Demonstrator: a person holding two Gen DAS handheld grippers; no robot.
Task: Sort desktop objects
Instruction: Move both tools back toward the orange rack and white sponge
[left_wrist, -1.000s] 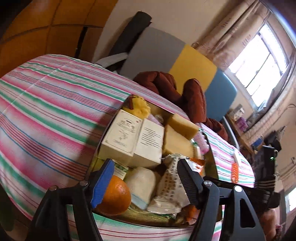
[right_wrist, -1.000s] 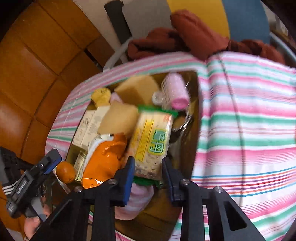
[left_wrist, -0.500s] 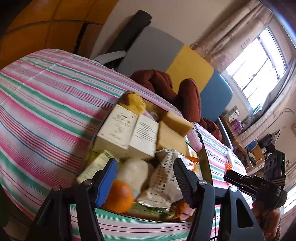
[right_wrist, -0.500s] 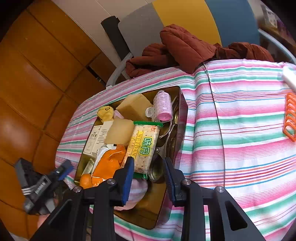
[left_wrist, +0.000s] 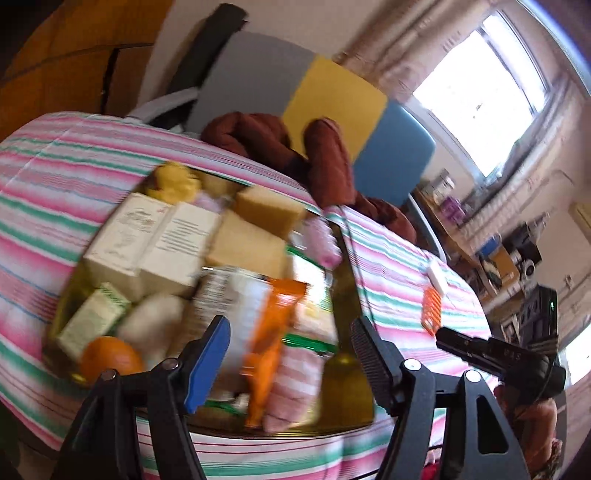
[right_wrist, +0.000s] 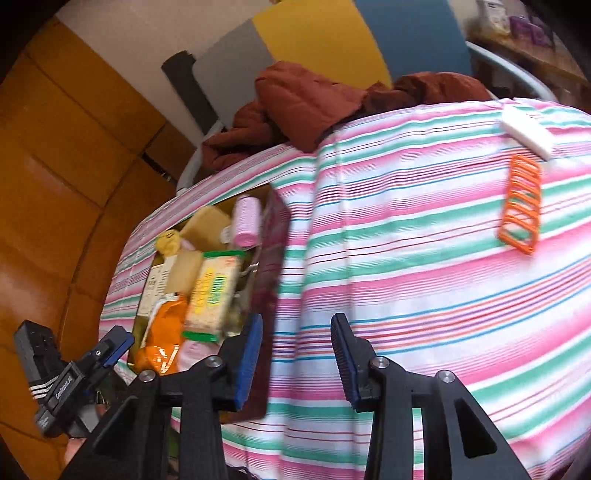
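Both grippers spread and empty: left gripper (left_wrist: 290, 354) hovers over the crowded tray (left_wrist: 347, 391), right gripper (right_wrist: 297, 356) above the striped bench (right_wrist: 424, 295).

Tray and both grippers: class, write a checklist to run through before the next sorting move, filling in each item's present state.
1. Left gripper open, nothing between its fingers: ok.
2. Right gripper open, empty: ok.
3. Tray flat on the striped tablecloth: ok.
4. Orange clip rack and white block put into the tray: not ok, both lie loose on the cloth.
5. Room left in the tray: cannot tell, it is piled high and blurred.
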